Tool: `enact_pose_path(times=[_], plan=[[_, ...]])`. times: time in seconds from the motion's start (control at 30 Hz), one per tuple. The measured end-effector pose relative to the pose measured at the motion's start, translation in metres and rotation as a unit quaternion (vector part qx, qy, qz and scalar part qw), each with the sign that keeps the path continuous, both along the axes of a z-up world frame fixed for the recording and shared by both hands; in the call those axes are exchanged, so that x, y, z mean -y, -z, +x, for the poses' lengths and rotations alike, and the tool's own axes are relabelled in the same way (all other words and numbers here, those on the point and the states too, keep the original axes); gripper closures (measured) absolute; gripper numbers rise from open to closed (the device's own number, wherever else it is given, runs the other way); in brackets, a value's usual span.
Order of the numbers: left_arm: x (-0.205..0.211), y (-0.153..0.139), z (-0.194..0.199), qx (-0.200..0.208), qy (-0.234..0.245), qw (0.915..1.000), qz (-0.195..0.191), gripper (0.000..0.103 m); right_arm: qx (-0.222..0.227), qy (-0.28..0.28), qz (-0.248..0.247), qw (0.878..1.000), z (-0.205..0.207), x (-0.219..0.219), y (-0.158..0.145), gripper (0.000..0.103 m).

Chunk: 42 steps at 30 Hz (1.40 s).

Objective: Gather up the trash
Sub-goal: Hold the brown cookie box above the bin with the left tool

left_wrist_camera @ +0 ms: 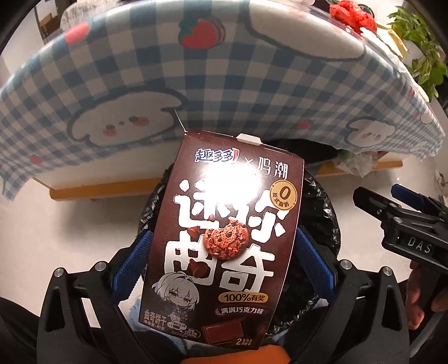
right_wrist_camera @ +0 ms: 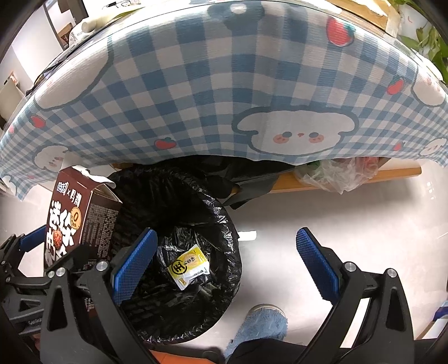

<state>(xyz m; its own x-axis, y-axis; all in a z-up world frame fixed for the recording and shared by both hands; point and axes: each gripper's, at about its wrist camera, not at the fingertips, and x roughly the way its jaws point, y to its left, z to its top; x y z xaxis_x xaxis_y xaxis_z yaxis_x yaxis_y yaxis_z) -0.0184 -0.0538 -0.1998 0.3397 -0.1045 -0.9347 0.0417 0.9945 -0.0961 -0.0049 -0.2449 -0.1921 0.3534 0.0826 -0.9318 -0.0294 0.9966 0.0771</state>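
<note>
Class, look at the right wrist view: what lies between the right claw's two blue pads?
Mostly bare white floor, plus the bin's black liner and a fuzzy blue slipper near the bottom.

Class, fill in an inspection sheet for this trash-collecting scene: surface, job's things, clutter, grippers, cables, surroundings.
Surface: white floor beside a table under a blue checked tablecloth.
Job's things: brown cookie box, flap open, held over the black-lined trash bin; a yellow snack packet lies inside.
Clutter: clear plastic bag under the table; red bag on top.
Grippers: left hand-held gripper shut on the box; right hand-held gripper open, empty.
Cables: nothing seen.
Surroundings: green plant; blue fuzzy slipper.
</note>
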Motion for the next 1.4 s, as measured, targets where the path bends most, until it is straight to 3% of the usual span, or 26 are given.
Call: enact_pose_path(times=[0.2,0.43,0.57,0.8,0.93,1.23,1.4], plan=[[-0.004,-0.002,0.000,0.007,-0.017,0.9998,-0.010,0.006,-0.001,0.000,0.000,1.000,0.001,0.000,0.001,0.007],[-0.004,0.004,0.004,-0.021,-0.018,0.9996,-0.001,0.006,-0.002,-0.002,0.000,1.000,0.001,-0.001,0.002,0.007],[0.005,-0.003,0.000,0.000,0.009,0.9998,0.017,0.007,-0.003,-0.002,0.000,1.000,0.002,-0.001,0.001,0.007],[-0.001,0.000,0.002,-0.005,-0.007,1.0000,-0.001,0.008,-0.003,-0.004,-0.001,1.000,0.002,-0.002,0.002,0.007],[0.000,-0.005,0.001,0.007,-0.003,0.9999,0.009,0.007,-0.002,-0.003,0.000,1.000,0.002,-0.002,0.002,0.007],[-0.004,0.006,0.003,-0.020,-0.021,0.9996,0.004,0.006,-0.004,-0.004,0.000,1.000,0.002,-0.003,0.003,0.007],[0.000,-0.003,-0.002,0.005,0.000,0.9999,0.013,0.008,-0.004,-0.006,0.000,1.000,0.002,-0.003,0.004,0.007]])
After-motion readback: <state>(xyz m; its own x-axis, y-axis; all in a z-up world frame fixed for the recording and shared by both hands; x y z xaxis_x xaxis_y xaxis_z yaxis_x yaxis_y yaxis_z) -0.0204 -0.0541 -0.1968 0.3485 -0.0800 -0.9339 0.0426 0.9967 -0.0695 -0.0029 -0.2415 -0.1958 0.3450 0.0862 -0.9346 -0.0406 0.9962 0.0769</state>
